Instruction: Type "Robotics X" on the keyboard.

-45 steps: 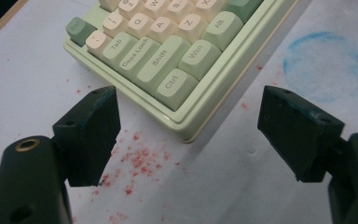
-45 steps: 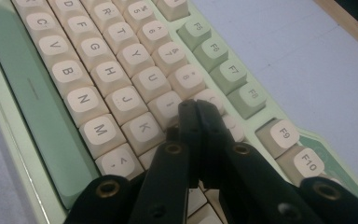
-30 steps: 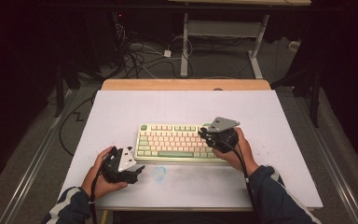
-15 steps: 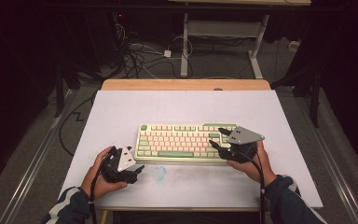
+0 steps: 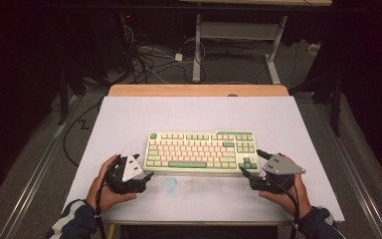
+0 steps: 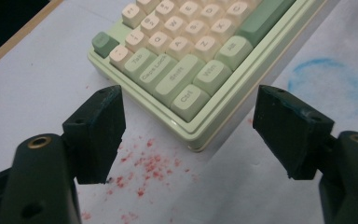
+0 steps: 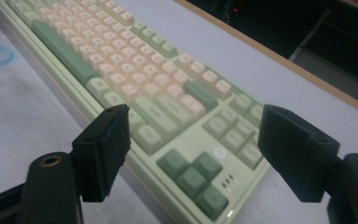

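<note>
A pale green keyboard (image 5: 201, 152) with cream and green keys lies in the middle of the white table (image 5: 199, 114). My left gripper (image 5: 146, 167) rests at its near left corner. It is open, the jaws have just been closing a little, and that corner (image 6: 182, 56) sits between and beyond the pads, untouched. My right gripper (image 5: 250, 161) is at the near right corner and is open. Its jaws have just been opening, and the arrow-key corner (image 7: 191, 177) lies between them with no contact.
A faint blue ring (image 5: 170, 184) marks the table in front of the keyboard, with red specks (image 6: 154, 168) by the left corner. A wooden strip (image 5: 199, 90) edges the far side. Cables (image 5: 149, 59) and a desk frame (image 5: 238, 45) stand on the floor beyond.
The right hand has moved from above the keyboard's right part out to its near right corner, and its jaws now stand wide. The left hand has stayed in place.
</note>
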Motion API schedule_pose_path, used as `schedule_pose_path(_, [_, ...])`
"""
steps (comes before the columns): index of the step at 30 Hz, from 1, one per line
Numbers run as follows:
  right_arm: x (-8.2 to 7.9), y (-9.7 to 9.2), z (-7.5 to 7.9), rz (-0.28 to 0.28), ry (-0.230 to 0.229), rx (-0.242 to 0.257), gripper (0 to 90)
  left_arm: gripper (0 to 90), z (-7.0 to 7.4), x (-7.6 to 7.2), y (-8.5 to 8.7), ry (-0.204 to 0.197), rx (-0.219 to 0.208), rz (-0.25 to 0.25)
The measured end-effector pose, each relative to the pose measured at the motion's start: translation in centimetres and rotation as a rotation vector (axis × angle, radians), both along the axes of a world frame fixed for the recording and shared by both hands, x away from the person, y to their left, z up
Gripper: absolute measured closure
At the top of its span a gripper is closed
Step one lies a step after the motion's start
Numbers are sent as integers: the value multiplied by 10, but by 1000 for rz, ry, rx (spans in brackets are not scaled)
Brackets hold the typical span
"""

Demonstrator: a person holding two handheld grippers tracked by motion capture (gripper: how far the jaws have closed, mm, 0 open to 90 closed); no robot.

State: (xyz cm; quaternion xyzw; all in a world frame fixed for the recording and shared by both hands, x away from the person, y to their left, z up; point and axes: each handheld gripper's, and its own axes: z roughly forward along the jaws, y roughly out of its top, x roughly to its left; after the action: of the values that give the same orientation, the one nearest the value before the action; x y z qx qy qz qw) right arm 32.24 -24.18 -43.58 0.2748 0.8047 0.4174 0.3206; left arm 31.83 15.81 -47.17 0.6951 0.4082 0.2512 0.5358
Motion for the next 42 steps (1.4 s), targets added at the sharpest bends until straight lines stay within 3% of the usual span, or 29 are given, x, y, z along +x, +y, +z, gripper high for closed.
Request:
schedule_pose_path(4, [-8,-8,-7,-25,-1,-5,224,313,4,1,-2,-5,-8,2])
schedule_pose_path(9, [-10,-11,-12,-37,4,-17,217,407,10,4,-5,16,-45,-21])
schedule_pose_path(15, [-10,-7,-13,-40,-16,-48,224,746,23,17,-16,68,-68,-45])
schedule_pose_path(19, [-9,-5,-14,-34,-14,-53,228,872,27,26,-29,104,-45,-85])
schedule_pose_path(23, [-8,-4,-16,-31,0,-63,231,873,30,38,-47,151,-19,-110])
schedule_pose_path(30, [-7,-2,-20,-19,17,-82,234,873,30,61,-78,161,9,-119])
schedule_pose_path(33, [-7,-2,-21,-18,24,-89,236,872,27,68,-86,158,30,-119])
schedule_pose_path(39, [-5,-2,-21,-12,29,-88,236,872,24,82,-98,164,9,-108])
schedule_pose_path(42, [-5,-1,-22,-7,32,-91,237,872,20,86,-104,167,30,-111])
